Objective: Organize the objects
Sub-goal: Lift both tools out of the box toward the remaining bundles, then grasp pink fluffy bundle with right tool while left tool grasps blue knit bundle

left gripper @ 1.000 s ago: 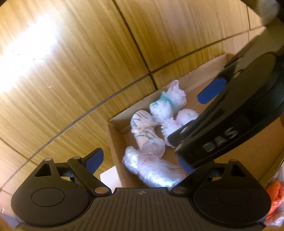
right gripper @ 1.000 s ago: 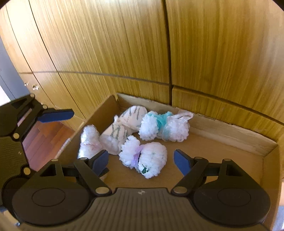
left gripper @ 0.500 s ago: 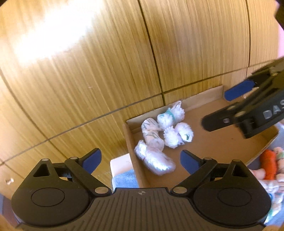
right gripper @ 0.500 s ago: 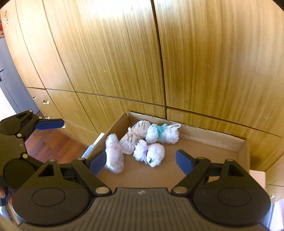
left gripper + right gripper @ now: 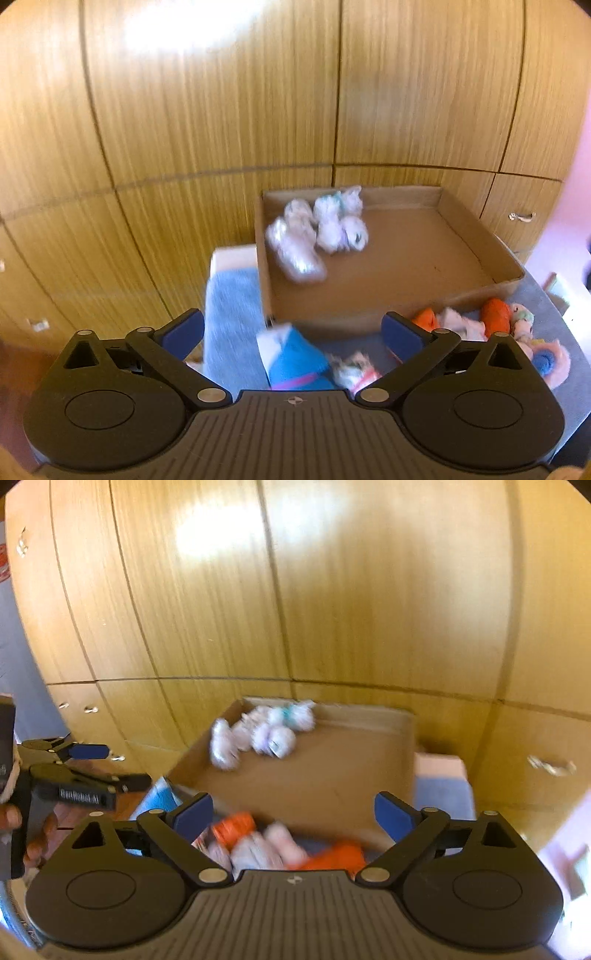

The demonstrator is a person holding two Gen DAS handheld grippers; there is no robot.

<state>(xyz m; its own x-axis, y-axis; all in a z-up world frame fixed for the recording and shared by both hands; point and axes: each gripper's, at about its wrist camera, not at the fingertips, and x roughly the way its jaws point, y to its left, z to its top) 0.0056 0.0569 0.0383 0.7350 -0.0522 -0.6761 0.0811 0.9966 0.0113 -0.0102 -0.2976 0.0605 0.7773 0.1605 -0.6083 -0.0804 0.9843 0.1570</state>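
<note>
Warm bright daylight, white glare on wood panels point(image 5: 192, 110), motion blur, fisheye-bent edges.

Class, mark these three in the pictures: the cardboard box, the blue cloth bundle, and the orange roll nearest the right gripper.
cardboard box point(image 5: 476, 236), left wrist view, on its right wall.
blue cloth bundle point(image 5: 295, 358), left wrist view, on its middle.
orange roll point(image 5: 232, 827), right wrist view, on its middle.

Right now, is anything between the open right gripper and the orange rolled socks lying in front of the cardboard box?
Nothing visible. The right gripper is open and empty, and the orange rolled socks lie just beyond its fingertips, in front of the cardboard box.
</note>
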